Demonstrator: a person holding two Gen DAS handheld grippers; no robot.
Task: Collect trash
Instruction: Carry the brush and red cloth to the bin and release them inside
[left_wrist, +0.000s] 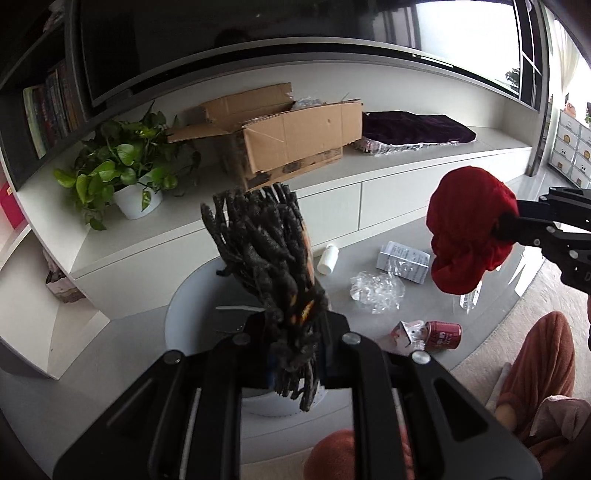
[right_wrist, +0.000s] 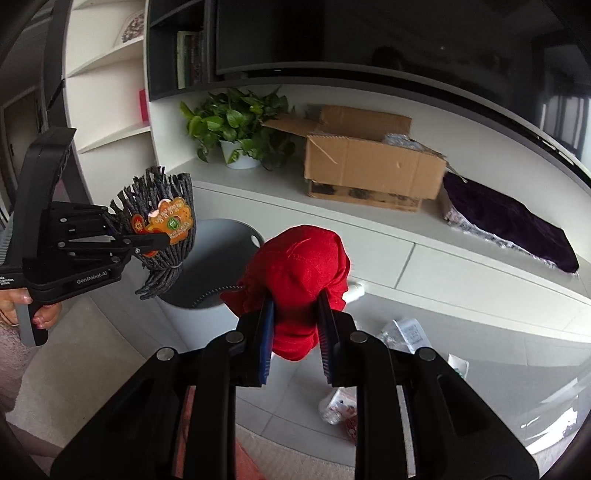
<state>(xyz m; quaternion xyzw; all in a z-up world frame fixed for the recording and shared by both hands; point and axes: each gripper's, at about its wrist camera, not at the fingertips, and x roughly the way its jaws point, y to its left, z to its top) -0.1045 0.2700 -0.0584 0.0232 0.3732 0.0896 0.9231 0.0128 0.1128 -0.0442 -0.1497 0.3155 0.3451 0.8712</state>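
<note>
While left claw (right_wrist: 162, 240) grips mop head (right_wrist: 162, 221) strands-up, right claw (right_wrist: 295, 332) clamps red cloth (right_wrist: 299, 273).

The bin (left_wrist: 192, 306) is mostly hidden behind the mop head (left_wrist: 266, 266) and gripper body; its inside cannot be seen. The red cloth (right_wrist: 299, 284) covers most of the white bottle (right_wrist: 355, 291). The can (left_wrist: 441, 334) label is too blurred to read. The box (right_wrist: 373, 166) contents are unclear.

Red cloth (right_wrist: 299, 273), grey mop head (right_wrist: 166, 229) with orange label (right_wrist: 171, 221)
</note>
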